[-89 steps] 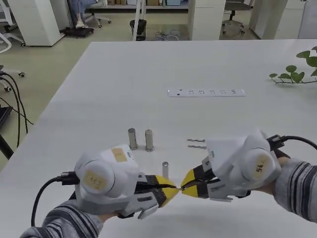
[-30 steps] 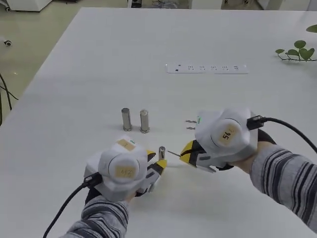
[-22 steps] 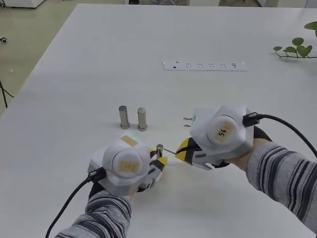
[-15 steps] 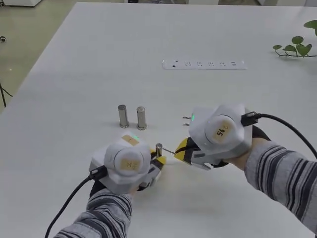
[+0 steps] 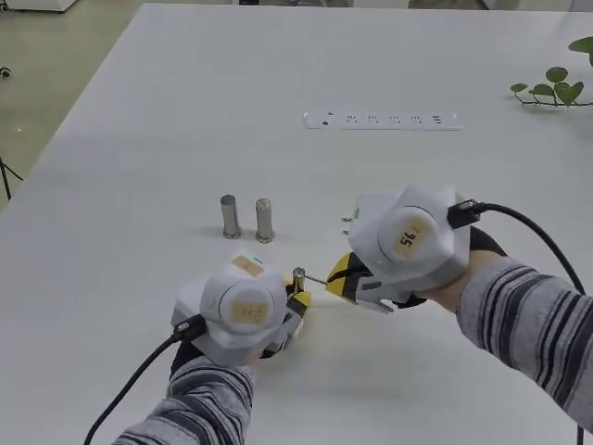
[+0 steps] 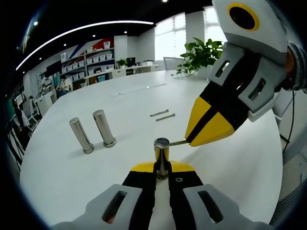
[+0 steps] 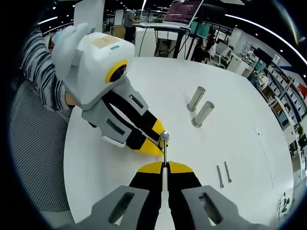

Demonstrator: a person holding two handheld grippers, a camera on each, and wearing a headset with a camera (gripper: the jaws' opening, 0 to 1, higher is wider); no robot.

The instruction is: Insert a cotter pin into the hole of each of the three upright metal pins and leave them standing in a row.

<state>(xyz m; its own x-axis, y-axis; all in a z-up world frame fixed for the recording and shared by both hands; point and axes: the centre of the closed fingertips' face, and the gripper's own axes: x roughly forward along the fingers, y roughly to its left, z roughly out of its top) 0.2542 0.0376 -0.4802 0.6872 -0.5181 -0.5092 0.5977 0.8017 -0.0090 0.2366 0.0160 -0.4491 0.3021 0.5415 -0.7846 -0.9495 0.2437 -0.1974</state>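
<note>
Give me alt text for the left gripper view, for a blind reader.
The left gripper clamps an upright pin while the right gripper holds a cotter pin to its top. Two more pins stand behind on the white table, near two loose cotter pins.

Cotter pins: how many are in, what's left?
Done: none visibly fitted. In hand: left claw grips the near metal pin upright; right claw holds a cotter pin with its tip at that pin's top, entry unclear. Left: the two rear metal pins stand bare, and two spare cotter pins lie on the table.
</note>
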